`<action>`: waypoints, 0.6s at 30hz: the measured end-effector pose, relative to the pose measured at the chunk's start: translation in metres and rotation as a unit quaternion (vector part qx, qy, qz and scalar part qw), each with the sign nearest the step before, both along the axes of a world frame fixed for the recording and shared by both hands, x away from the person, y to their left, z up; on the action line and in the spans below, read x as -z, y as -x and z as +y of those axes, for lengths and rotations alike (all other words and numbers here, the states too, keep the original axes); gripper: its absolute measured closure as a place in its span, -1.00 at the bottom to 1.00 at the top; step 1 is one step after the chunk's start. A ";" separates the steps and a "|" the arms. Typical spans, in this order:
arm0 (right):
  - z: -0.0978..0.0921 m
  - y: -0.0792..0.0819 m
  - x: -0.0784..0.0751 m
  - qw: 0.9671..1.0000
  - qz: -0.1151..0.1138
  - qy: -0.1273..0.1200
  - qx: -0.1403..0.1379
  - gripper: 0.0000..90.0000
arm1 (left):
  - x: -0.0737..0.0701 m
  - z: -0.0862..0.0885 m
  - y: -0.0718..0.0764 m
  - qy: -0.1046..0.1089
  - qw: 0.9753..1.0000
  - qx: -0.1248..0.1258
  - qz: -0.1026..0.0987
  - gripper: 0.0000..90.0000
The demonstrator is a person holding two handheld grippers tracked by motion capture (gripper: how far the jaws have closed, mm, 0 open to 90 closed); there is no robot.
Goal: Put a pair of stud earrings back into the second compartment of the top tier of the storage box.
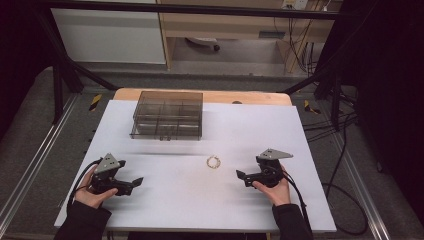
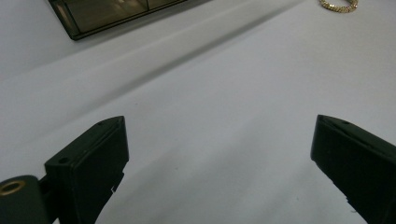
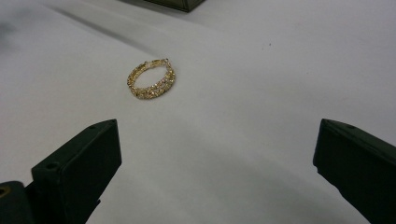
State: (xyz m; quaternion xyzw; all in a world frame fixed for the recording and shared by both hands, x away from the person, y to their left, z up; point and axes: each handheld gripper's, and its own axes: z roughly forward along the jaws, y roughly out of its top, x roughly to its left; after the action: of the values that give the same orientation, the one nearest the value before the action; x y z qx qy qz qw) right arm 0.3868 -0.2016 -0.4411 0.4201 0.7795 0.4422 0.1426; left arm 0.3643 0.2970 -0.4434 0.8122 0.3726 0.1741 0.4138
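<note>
White sheeting is covering the wooden table (image 1: pixel 150 210), and dark framing and grey floor are surrounding it. A smoky transparent plastic organiser box (image 1: pixel 167 115) with divided compartments is sitting near the far edge of the table, left of its middle; its corner is also showing at the top of the left gripper view (image 2: pixel 100 14).

A small gold beaded bracelet (image 1: pixel 214 162), coiled into a ring, is lying flat on the white surface near the middle of the table, closer to the near edge than the box is, and well apart from it.

The left gripper (image 1: pixel 134 183) is resting low near the near-left corner, held in the person's left hand (image 1: pixel 90 192). Its jaws are standing wide apart — nothing between them. The bracelet is appearing far off at the top right of its view (image 2: pixel 339 4).

The right gripper (image 1: pixel 241 176) is sitting right of the bracelet, held in the right hand (image 1: pixel 274 189). Its jaws are likewise spread wide and empty — the bracelet (image 3: pixel 151 79) is lying ahead of them, nearer the left jaw, not touching either.
</note>
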 end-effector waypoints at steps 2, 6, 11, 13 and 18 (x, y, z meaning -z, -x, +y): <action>0.004 -0.001 -0.001 1.000 -0.002 0.001 -0.001 -0.95 | 0.000 0.000 0.000 0.000 1.000 0.001 0.001 -0.91; 0.014 -0.005 -0.003 1.000 -0.003 0.007 -0.004 -0.92 | 0.001 -0.001 0.000 -0.001 1.000 0.003 0.003 -0.91; 0.026 -0.011 -0.007 1.000 0.002 0.010 0.003 -0.86 | 0.001 -0.001 0.000 -0.002 1.000 0.004 0.004 -0.91; 0.032 -0.014 -0.008 1.000 0.004 0.014 0.005 -0.84 | 0.001 -0.001 0.000 0.000 1.000 0.005 0.003 -0.91; 0.045 -0.023 -0.008 1.000 0.007 0.020 0.008 -0.75 | 0.001 0.000 0.000 0.001 1.000 0.004 0.003 -0.91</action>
State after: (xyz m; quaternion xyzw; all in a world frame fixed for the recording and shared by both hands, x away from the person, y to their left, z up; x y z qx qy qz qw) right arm 0.4097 -0.1568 -0.4333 0.4264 0.7859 0.4221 0.1495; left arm 0.3643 0.2965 -0.4442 0.8140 0.3705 0.1697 0.4139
